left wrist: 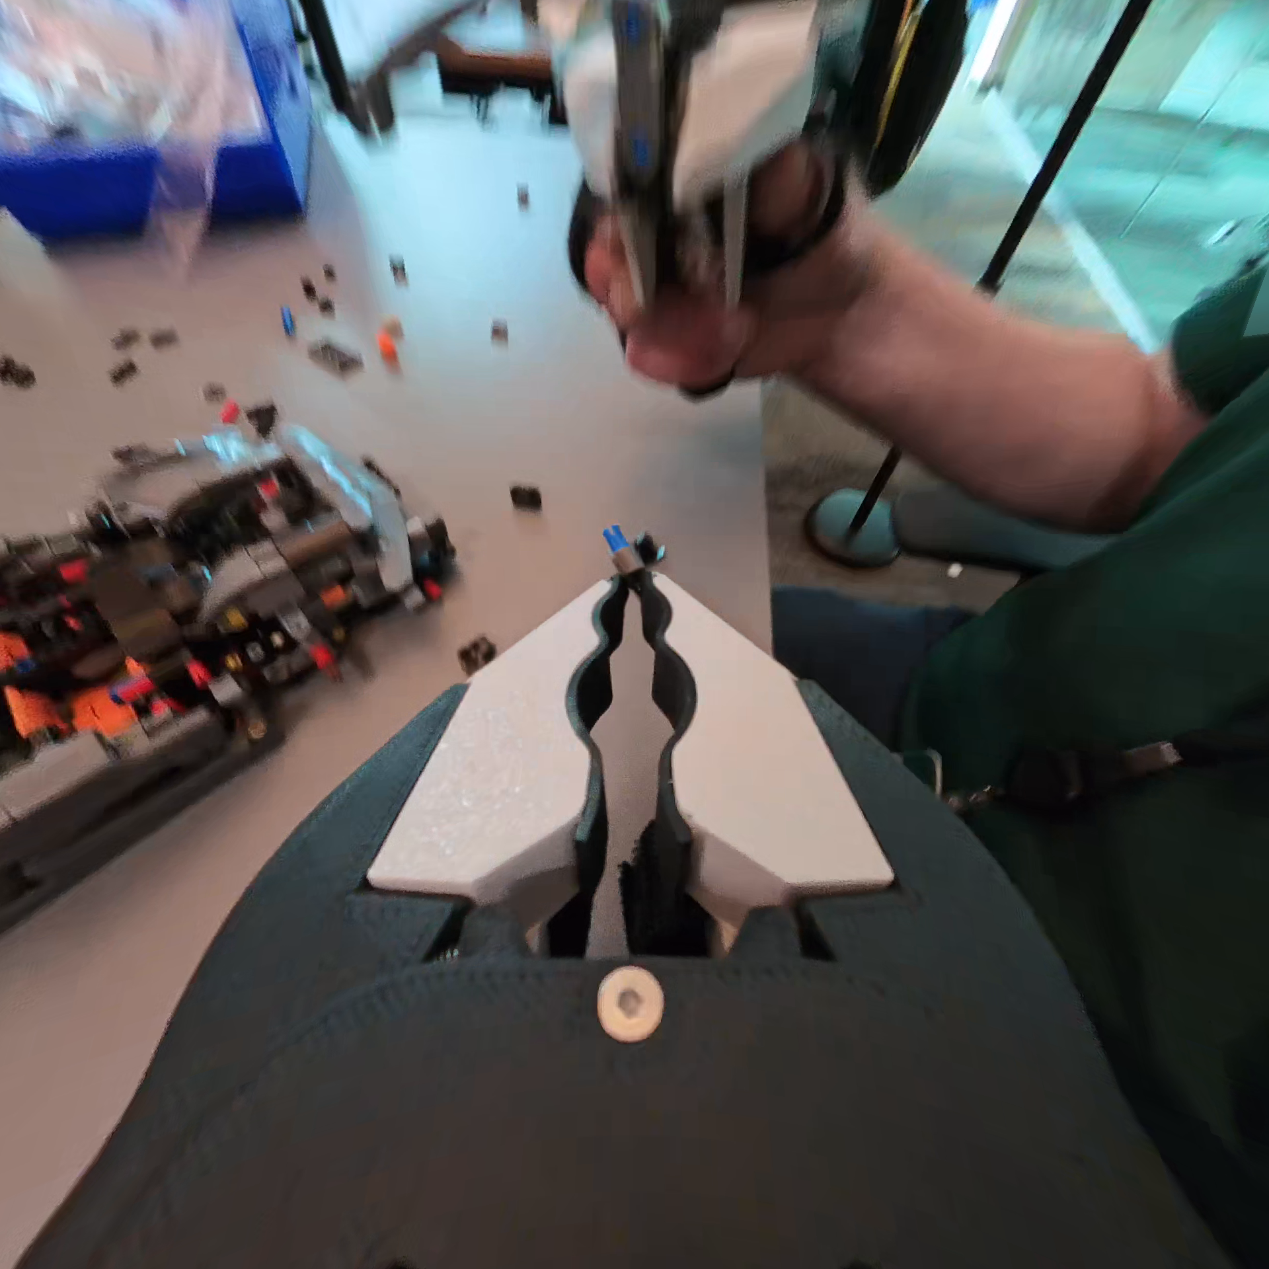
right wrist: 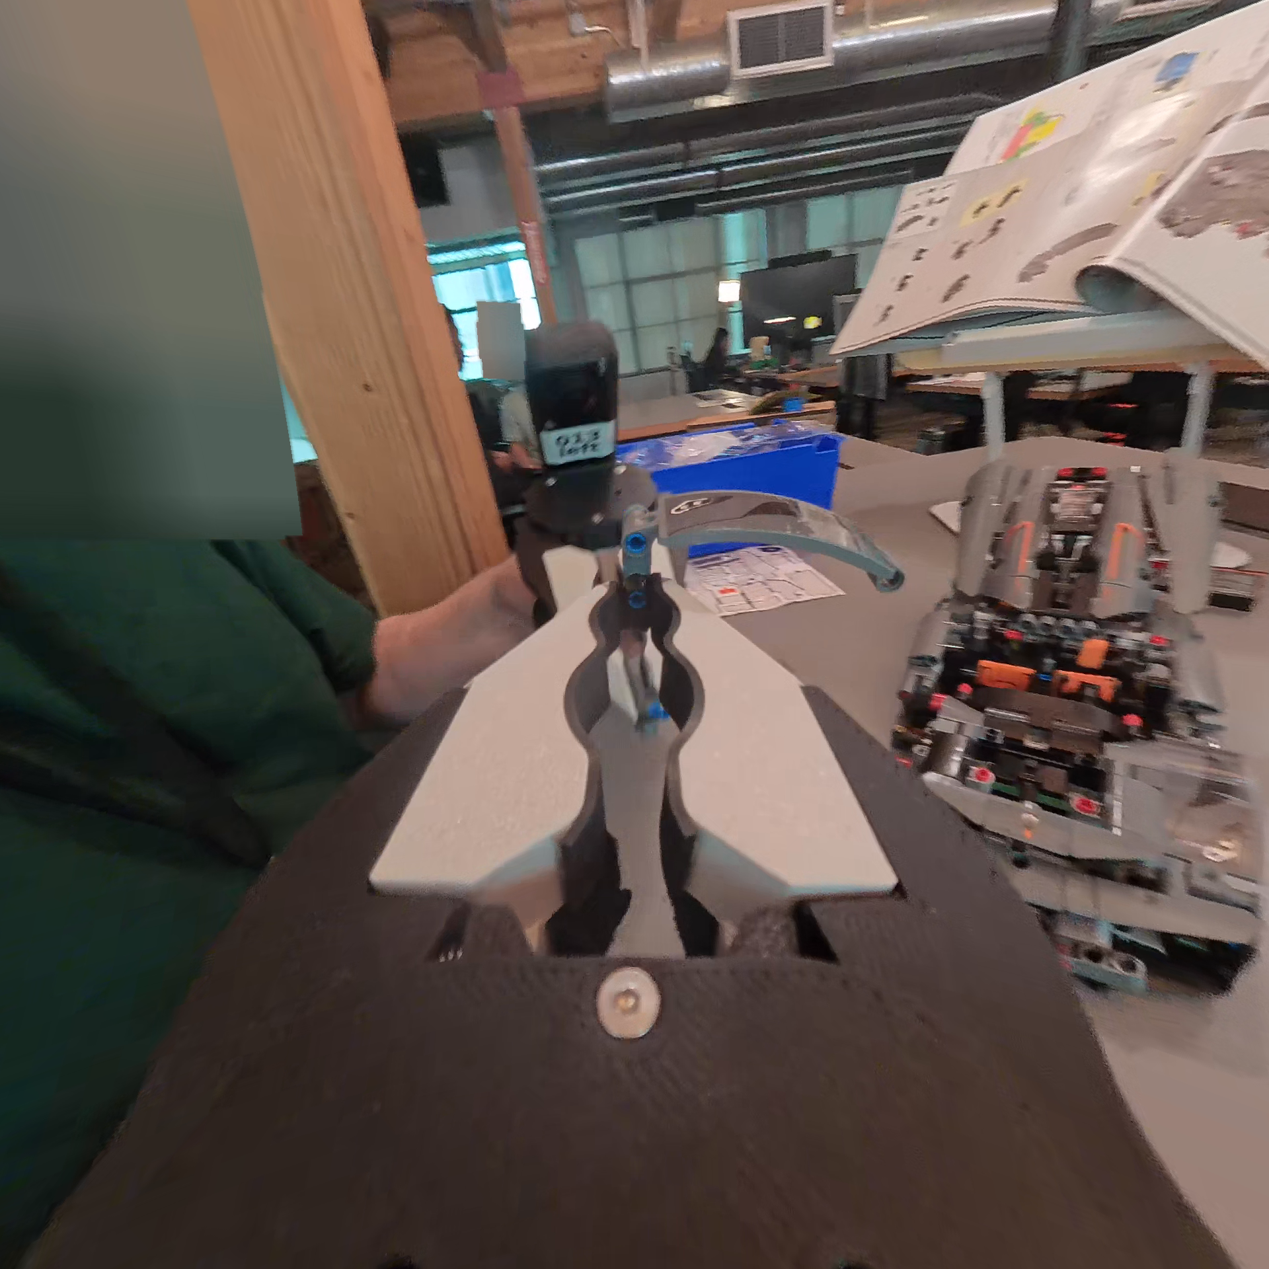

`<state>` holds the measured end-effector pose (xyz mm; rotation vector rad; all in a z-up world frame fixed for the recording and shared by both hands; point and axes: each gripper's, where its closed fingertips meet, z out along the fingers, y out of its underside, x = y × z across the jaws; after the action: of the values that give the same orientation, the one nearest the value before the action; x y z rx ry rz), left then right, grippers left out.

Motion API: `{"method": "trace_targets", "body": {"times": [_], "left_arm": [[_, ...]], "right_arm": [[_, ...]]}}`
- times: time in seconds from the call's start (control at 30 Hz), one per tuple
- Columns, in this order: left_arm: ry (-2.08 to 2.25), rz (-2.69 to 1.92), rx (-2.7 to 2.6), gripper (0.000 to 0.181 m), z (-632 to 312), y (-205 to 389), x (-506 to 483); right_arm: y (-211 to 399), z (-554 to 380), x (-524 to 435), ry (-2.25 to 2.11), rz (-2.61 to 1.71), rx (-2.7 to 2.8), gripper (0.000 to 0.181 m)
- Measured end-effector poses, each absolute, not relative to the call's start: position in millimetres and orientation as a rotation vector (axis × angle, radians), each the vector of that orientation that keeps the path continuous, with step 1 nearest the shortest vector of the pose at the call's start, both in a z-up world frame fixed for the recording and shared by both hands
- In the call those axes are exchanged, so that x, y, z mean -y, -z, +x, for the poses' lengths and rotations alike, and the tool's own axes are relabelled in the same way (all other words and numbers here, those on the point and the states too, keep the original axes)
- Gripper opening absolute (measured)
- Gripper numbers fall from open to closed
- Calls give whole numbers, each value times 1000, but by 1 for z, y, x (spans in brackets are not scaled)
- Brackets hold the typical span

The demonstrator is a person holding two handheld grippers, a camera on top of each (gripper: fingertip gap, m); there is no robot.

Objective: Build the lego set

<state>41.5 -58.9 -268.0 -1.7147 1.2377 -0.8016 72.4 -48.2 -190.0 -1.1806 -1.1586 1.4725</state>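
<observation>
- Left gripper [left wrist: 635, 580]: tips pinched on a small blue-and-grey pin piece [left wrist: 621, 549], above the table [left wrist: 584, 412]
- Right gripper [right wrist: 635, 604]: tips pinched on a grey curved panel [right wrist: 762, 525] with blue pins
- Car model [right wrist: 1057, 687] sits on the table, right edge cut off; heavy blur in left view, loose bricks [left wrist: 329, 343] unreadable

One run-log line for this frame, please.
left tool: shut on small pin piece | right tool: shut on curved grey panel assembly | car model: on table
</observation>
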Motion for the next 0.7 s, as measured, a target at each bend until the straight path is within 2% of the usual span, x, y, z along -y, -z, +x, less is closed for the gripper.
{"method": "trace_targets", "body": {"times": [0.13,0.27,0.7], "left_arm": [[935,-1572,-1232,2,46,220,61],[966,-1510,-1282,2,55,196,60],[921,-1536,-1418,2,63,193,54]], "right_arm": [[188,72,55,-1569,-1140,1218,6],[188,67,58,-1609,-1138,1266,6],[191,65,53,-1646,-1155,1313,6]]}}
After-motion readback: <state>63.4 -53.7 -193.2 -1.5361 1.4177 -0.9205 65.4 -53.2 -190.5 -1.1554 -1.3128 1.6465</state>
